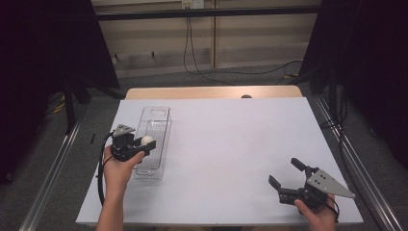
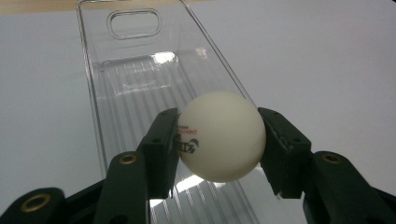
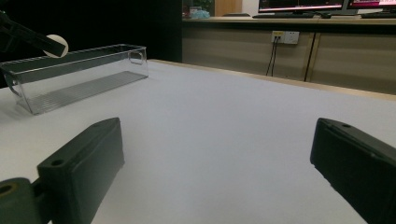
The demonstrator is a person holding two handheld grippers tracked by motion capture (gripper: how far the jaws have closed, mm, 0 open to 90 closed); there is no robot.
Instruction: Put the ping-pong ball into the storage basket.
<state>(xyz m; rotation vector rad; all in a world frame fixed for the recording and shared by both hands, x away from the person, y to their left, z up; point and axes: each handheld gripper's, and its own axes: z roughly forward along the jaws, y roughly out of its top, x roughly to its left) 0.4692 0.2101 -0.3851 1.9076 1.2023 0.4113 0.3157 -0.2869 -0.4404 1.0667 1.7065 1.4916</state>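
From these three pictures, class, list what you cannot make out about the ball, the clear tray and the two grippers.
- Print on the ball: left gripper view, partly covered by a jaw, too small to read.
- Whether the ball touches the tray floor: hidden behind the ball.
- Tray's near end: high view, covered by the left gripper.
- Right gripper tips: right gripper view, cut off by the edges.

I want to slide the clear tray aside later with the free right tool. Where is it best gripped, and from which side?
Grip the clear tray by a thin upright long wall, most likely the one facing the table's middle, coming from above with one jaw inside and one outside. The right tool rests open on that side. The far end's handle cutout is an alternative, though a longer reach.
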